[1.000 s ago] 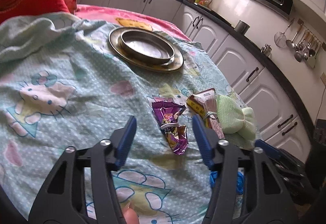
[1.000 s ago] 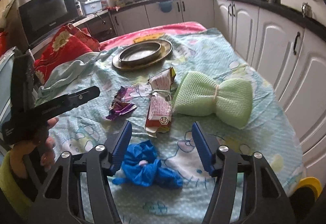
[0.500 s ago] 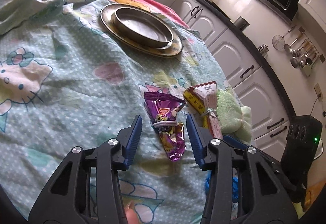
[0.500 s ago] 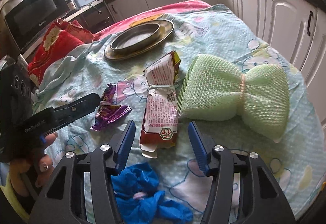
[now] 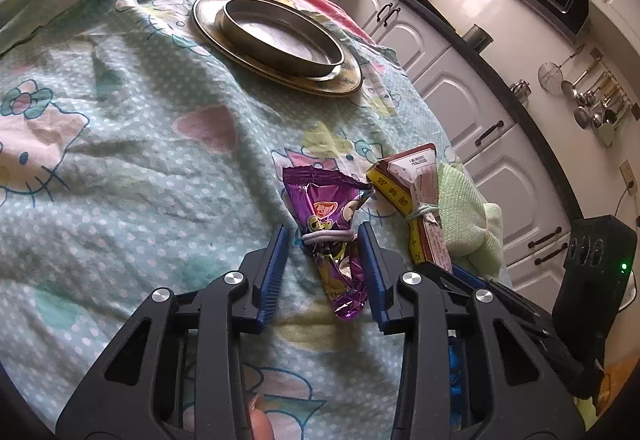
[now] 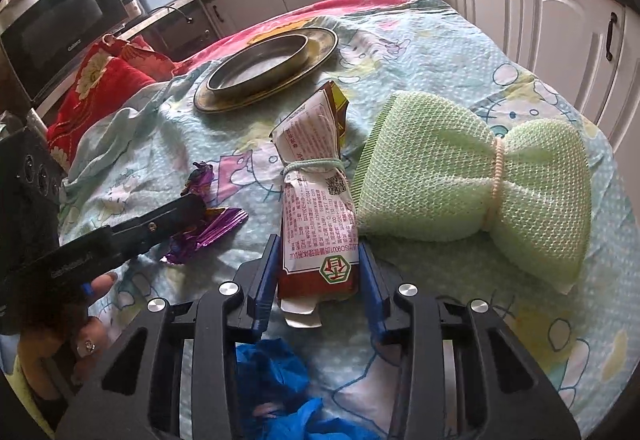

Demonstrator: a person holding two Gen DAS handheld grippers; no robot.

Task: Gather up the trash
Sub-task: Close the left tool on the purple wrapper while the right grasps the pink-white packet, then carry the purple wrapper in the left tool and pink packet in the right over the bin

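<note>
A purple snack wrapper (image 5: 328, 224) tied with a rubber band lies on the cartoon-print cloth. My left gripper (image 5: 323, 236) is open, its blue fingers (image 5: 276, 264) on either side of the wrapper's lower half. A red and white packet (image 6: 316, 215) tied with green string lies to its right. My right gripper (image 6: 318, 248) is open with its jaws on either side of the packet's near end. The packet (image 5: 416, 207) and the wrapper (image 6: 208, 228) each show in the other view. A crumpled blue glove (image 6: 276, 380) lies under the right gripper.
A green mesh cloth bundle (image 6: 472, 183) tied in the middle lies right of the packet. A brass plate with a metal pan (image 5: 280, 39) stands further back. A red cushion (image 6: 100, 87) lies at the far left. White kitchen cabinets (image 5: 460, 91) run along the right.
Both grippers moved forward and down. The left now straddles the purple wrapper, the right straddles the red packet. Both pairs of jaws have narrowed.
</note>
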